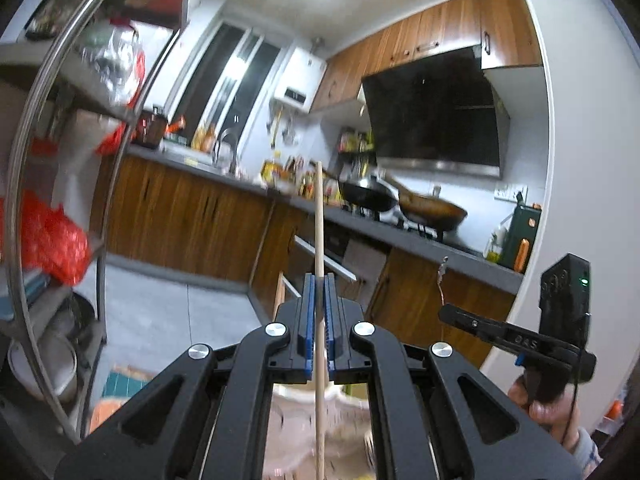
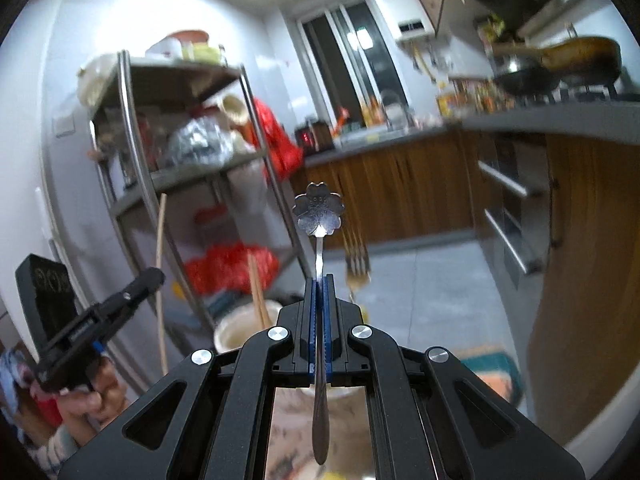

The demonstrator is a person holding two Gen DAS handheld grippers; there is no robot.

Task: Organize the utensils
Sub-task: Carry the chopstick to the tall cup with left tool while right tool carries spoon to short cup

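Note:
My left gripper (image 1: pixel 319 280) is shut on a long wooden chopstick (image 1: pixel 319 220) that stands upright between the blue pads. It also shows in the right wrist view (image 2: pixel 161 264), held by the left gripper (image 2: pixel 154 276). My right gripper (image 2: pixel 319 280) is shut on a metal spoon (image 2: pixel 319 212) with a flower-shaped end pointing up. A white utensil holder (image 2: pixel 236 330) stands below and to the left of it with wooden chopsticks (image 2: pixel 258 292) in it. A fork (image 2: pixel 357 264) stands blurred just to the right. The right gripper shows at the right edge of the left wrist view (image 1: pixel 446 312).
A metal shelf rack (image 2: pixel 168 148) with bags and containers stands on the left. A counter (image 1: pixel 360 220) with woks, bottles and a sink runs along the wooden cabinets. A range hood (image 1: pixel 436 112) hangs above. The floor (image 2: pixel 432 292) is grey tile.

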